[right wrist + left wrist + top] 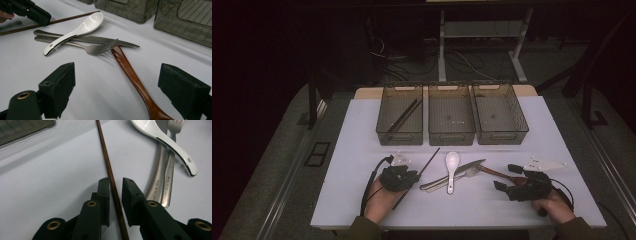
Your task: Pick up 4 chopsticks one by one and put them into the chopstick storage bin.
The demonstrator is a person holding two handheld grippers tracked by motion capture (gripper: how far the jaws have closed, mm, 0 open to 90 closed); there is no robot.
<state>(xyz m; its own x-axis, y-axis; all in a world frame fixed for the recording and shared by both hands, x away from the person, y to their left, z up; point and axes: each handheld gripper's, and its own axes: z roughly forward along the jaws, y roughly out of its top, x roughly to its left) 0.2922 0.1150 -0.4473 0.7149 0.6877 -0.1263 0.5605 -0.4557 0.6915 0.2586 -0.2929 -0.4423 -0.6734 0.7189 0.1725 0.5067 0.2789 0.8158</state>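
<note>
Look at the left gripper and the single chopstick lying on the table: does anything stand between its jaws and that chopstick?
Nothing visible does. The left gripper has its jaws set either side of the brown chopstick, with only narrow gaps left. The white spoon, fork and knife lie off to one side, apart from the chopstick.

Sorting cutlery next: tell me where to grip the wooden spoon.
Grip the wooden spoon mid-handle, coming from above with the right tongs straddling it. Its far tip lies under the fork tines, while the slim handle lies bare on the table.
</note>
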